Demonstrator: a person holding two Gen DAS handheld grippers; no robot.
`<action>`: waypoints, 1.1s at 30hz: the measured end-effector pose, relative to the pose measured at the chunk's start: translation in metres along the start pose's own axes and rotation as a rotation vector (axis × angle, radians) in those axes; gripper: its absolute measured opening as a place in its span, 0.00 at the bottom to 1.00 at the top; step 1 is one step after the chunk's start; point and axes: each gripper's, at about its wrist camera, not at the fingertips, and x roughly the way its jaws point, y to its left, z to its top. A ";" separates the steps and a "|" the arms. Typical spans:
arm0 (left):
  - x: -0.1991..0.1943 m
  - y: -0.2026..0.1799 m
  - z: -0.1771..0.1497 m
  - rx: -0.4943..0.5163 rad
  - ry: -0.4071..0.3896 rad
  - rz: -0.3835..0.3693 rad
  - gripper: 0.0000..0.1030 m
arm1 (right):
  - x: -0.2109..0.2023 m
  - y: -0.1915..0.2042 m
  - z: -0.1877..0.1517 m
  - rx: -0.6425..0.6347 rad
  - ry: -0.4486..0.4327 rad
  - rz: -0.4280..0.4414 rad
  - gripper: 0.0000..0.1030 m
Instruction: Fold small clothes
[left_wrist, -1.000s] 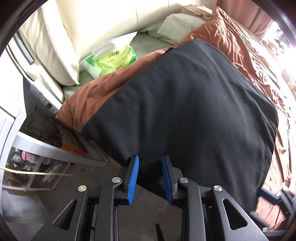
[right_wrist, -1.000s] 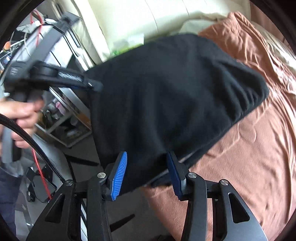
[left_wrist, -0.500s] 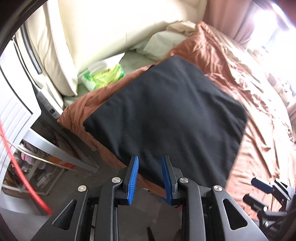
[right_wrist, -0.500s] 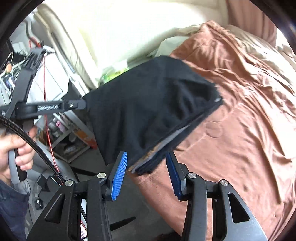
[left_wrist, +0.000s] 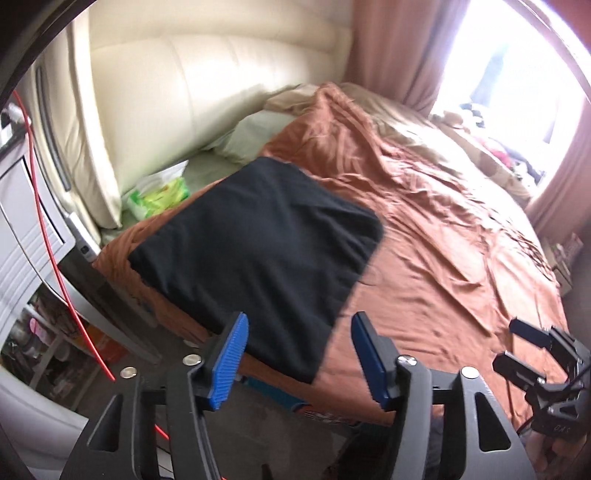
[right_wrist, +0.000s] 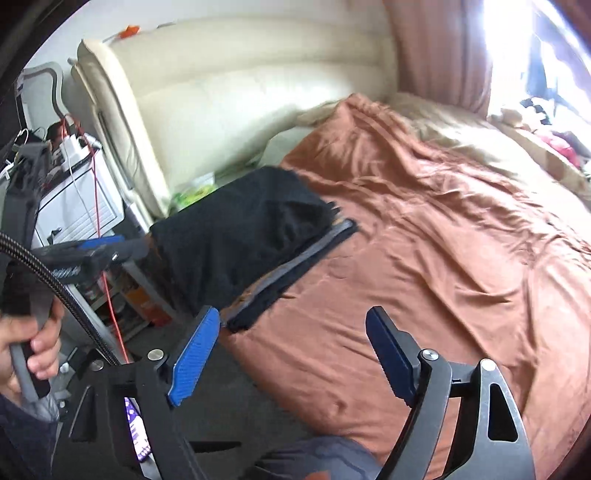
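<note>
a folded black garment (left_wrist: 255, 254) lies flat on the rust-brown bedsheet (left_wrist: 443, 266) near the bed's corner, its near edge hanging slightly over the bed's side; from the right wrist view the same garment (right_wrist: 240, 243) shows stacked layers along its right edge, with a grey strip between the black ones. the left gripper (left_wrist: 297, 358) hangs just off the bed's edge with its jaws wide apart, holding nothing, the blue pads on either side of the garment's near corner but not touching it. the right gripper (right_wrist: 291, 354) is also held above the sheet with jaws spread and empty, clear of the cloth. a green-and-white packet (left_wrist: 159, 194) sits beside the cream headboard cushion (left_wrist: 207, 92), behind the garment. a red cable (left_wrist: 48, 229) runs down past the white cabinet (right_wrist: 81, 206) at the left.
</note>
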 end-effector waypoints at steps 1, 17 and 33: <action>-0.006 -0.008 -0.005 0.017 -0.015 -0.006 0.68 | -0.010 -0.001 -0.006 -0.002 -0.016 -0.010 0.83; -0.085 -0.086 -0.076 0.120 -0.273 -0.084 1.00 | -0.124 -0.025 -0.094 0.082 -0.170 -0.101 1.00; -0.133 -0.125 -0.142 0.153 -0.376 -0.123 1.00 | -0.201 -0.046 -0.177 0.083 -0.290 -0.128 1.00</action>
